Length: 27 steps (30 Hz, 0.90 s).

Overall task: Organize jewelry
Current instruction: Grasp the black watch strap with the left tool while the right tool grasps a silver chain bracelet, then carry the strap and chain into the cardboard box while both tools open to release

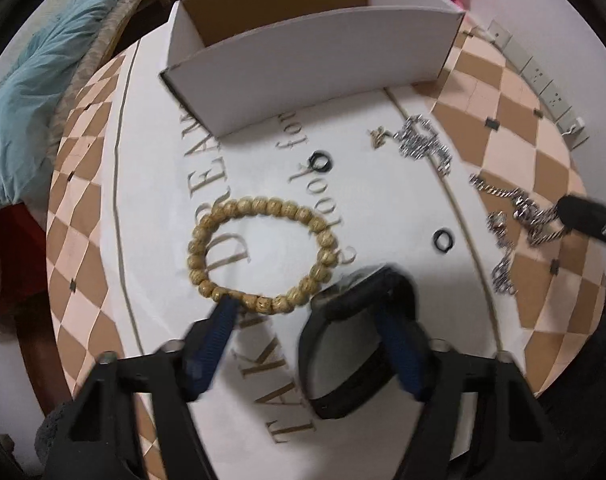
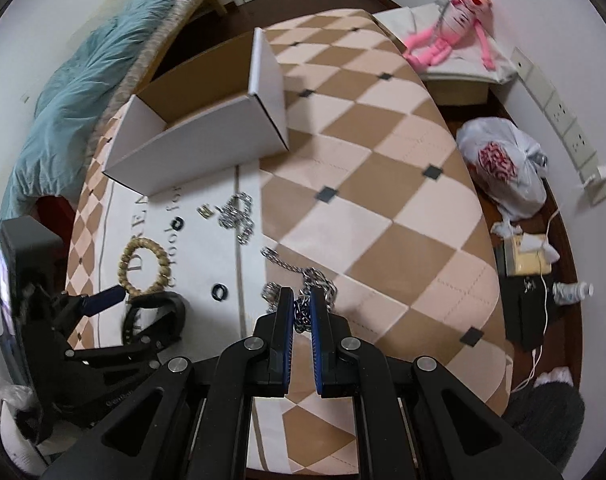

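Note:
My left gripper [image 1: 303, 304] is open. Its left finger touches the near edge of a wooden bead bracelet [image 1: 259, 250]; its right finger sits inside a black band [image 1: 357, 344] lying on the white mat. My right gripper [image 2: 301, 308] is nearly shut around a silver chain [image 2: 317, 280] on the checkered cloth; the chain also shows in the left wrist view [image 1: 523, 210]. A second silver chain [image 1: 423, 142], a small gold piece [image 1: 379, 136] and two black rings [image 1: 321, 162] [image 1: 443, 240] lie on the mat. An open white cardboard box [image 1: 303, 80] stands behind them.
The table has a checkered cloth [image 2: 383, 200] with a white lettered mat [image 1: 263, 360]. A blue blanket [image 2: 83, 80] lies at the left. A pink plush toy [image 2: 451, 36], a plastic bag [image 2: 503, 168] and wall sockets [image 2: 563, 128] are at the right, off the table.

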Available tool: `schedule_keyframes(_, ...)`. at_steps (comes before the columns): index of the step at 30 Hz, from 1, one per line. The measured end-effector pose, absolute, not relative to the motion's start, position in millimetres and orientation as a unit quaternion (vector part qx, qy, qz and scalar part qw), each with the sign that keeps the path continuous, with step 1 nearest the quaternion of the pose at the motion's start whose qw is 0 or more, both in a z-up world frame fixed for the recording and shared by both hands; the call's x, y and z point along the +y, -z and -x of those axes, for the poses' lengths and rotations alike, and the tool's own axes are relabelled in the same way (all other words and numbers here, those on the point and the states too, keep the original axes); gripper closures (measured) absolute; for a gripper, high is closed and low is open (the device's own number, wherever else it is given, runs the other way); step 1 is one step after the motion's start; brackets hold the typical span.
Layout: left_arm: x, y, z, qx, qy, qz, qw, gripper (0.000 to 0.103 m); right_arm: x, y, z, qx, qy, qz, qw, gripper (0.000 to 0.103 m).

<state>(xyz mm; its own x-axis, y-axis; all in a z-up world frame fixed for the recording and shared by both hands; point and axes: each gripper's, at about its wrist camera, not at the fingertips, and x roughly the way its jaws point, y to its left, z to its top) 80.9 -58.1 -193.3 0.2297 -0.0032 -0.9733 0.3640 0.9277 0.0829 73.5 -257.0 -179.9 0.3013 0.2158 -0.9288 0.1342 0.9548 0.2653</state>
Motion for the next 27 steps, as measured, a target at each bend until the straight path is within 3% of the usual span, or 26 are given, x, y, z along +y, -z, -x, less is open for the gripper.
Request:
schedule_keyframes(1,-59.0,191.5,-80.9,0.607,0.123,-0.144,0.771,0.074,-257.1,181.1,-73.4,0.592,-0.025,-0.148,0.792,0.095)
schedule_keyframes(3,-59.7,189.5,-82.5,0.61,0.13,-0.134,0.77,0.09,-257.1,182.6,-72.4,0.592,-0.022,-0.147,0.792,0.095)
schedule_keyframes(4,-60.3,188.8,-82.6,0.611,0.131,-0.136,0.769,0.093,-256.7,182.3,-72.8,0.592,-0.022,-0.147,0.792,0.095)
schedule_keyframes(18,-11.1,127.0,-70.9,0.591,0.116,-0.032,0.798,0.093,-250.2,133.1,-84.4,0.553,-0.053,-0.174,0.813,0.095)
schedule_keyframes(27,-6.4,63.6,-120.3,0.545,0.121,0.011,0.83,0.093,-243.4,62.2,-121.6,0.511,-0.114,-0.2,0.828,0.095)
